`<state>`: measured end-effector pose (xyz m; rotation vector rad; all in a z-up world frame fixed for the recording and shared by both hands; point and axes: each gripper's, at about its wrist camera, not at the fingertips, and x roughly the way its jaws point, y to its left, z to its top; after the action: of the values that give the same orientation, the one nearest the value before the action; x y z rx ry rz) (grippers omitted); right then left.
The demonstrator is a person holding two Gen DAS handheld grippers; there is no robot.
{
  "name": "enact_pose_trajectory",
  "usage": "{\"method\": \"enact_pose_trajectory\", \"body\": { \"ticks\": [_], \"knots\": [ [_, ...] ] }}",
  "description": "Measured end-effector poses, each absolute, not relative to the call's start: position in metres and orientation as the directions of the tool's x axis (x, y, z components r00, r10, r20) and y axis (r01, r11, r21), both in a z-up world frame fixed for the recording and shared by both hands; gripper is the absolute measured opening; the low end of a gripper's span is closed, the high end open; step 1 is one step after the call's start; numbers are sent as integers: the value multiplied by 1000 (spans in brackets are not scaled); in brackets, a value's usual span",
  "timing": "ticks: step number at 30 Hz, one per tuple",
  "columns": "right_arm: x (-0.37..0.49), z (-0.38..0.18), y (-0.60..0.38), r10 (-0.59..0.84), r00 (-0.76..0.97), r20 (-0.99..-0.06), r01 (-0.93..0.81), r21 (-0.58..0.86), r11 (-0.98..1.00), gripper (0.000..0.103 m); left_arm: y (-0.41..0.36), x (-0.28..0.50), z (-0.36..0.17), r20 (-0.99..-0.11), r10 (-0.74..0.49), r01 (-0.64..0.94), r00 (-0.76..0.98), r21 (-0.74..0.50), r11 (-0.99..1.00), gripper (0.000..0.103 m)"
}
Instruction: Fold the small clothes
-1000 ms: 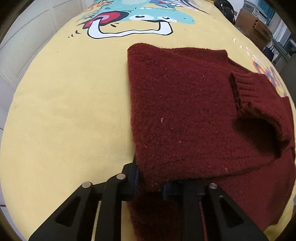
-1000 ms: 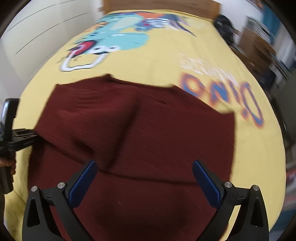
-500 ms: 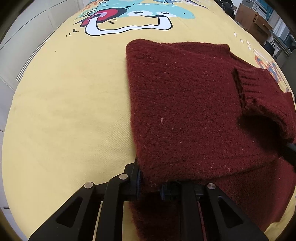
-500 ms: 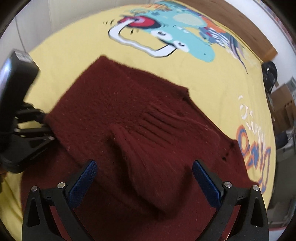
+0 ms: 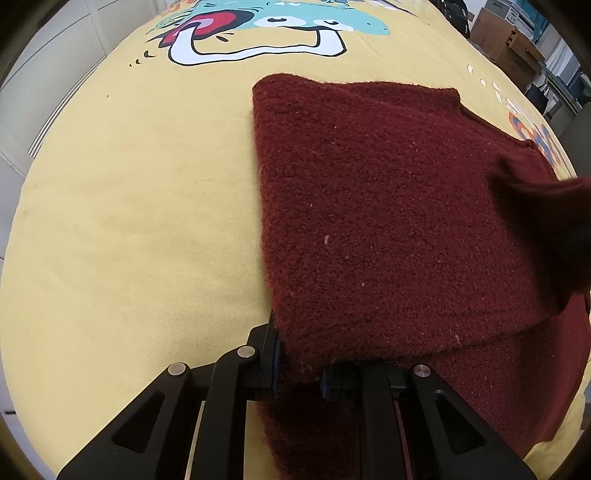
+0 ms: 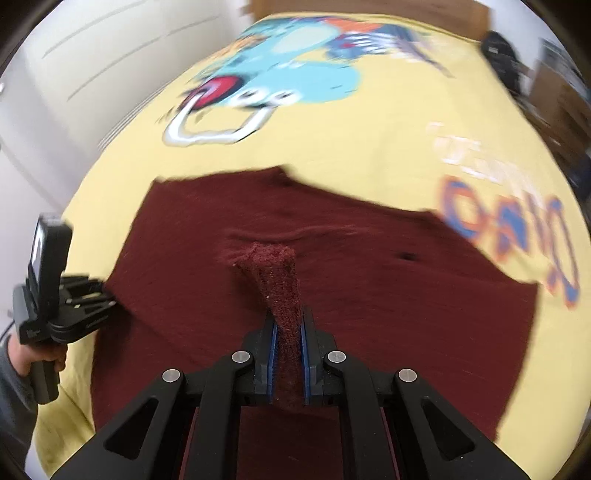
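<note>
A dark red knitted sweater [image 5: 369, 206] lies partly folded on a yellow bedspread [image 5: 129, 221]. My left gripper [image 5: 299, 365] is shut on the sweater's near left edge, low over the bed. In the right wrist view the sweater [image 6: 388, 302] spreads across the bed, and my right gripper [image 6: 288, 332] is shut on its sleeve cuff [image 6: 273, 266], which stretches up from the cloth. The left gripper [image 6: 70, 306] shows at the sweater's left edge. The lifted cuff shows blurred at the right of the left wrist view [image 5: 546, 206].
The bedspread carries a teal cartoon print [image 5: 266, 29] at the far end and orange-blue lettering [image 6: 509, 236] on the right. White cupboard doors [image 5: 44, 74] stand left of the bed. Boxes and a dark bag [image 5: 458, 14] sit beyond the far right corner.
My right gripper was open above the sweater; it has closed on the sleeve cuff and lifted it. My left gripper has kept its hold on the left edge.
</note>
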<state>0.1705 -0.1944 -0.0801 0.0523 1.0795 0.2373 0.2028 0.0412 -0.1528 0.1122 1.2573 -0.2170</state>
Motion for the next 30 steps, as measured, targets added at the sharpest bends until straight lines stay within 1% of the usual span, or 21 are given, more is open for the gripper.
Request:
{"method": "enact_pose_trajectory", "body": {
  "ticks": [5,8,14,18,22,23,24,25,26,27,29,30],
  "knots": [
    [147,-73,-255,165,494,-854,-42,166,985,10,45,207,-153,-950,-89,225,299,-20,974,14],
    [134,-76,-281,155,503,-850,28,195,980,10,42,203,-153,-951,-84,225,298,-15,974,13],
    [119,-118,-304,126,457,-881,132,207,969,10,42,196,-149,-947,-67,232,314,8,973,13],
    [117,-152,-306,98,405,-909,162,177,971,10,34,187,-147,-947,-50,233,318,27,972,13],
    [112,-155,-312,104,420,-901,194,201,960,12,31,180,-147,-945,-24,233,326,55,971,14],
    [111,-154,-312,102,418,-903,182,193,964,17,33,177,-148,-944,-21,232,328,59,971,16],
    [111,-153,-311,90,417,-904,179,179,967,24,32,176,-147,-942,-14,229,335,67,971,16],
    [110,-149,-311,65,421,-905,176,152,973,29,33,176,-147,-941,-14,231,338,69,971,16],
    [110,-146,-311,42,424,-905,174,127,976,41,33,175,-146,-940,-9,230,341,74,970,19],
    [109,-143,-313,22,425,-905,179,108,978,48,32,174,-146,-940,-3,225,342,79,971,21],
    [105,-136,-319,5,427,-904,194,98,976,50,34,172,-141,-940,9,198,341,81,977,37],
    [103,-132,-321,-7,432,-902,196,86,977,53,38,171,-137,-941,13,180,337,78,981,42]
  ]
}}
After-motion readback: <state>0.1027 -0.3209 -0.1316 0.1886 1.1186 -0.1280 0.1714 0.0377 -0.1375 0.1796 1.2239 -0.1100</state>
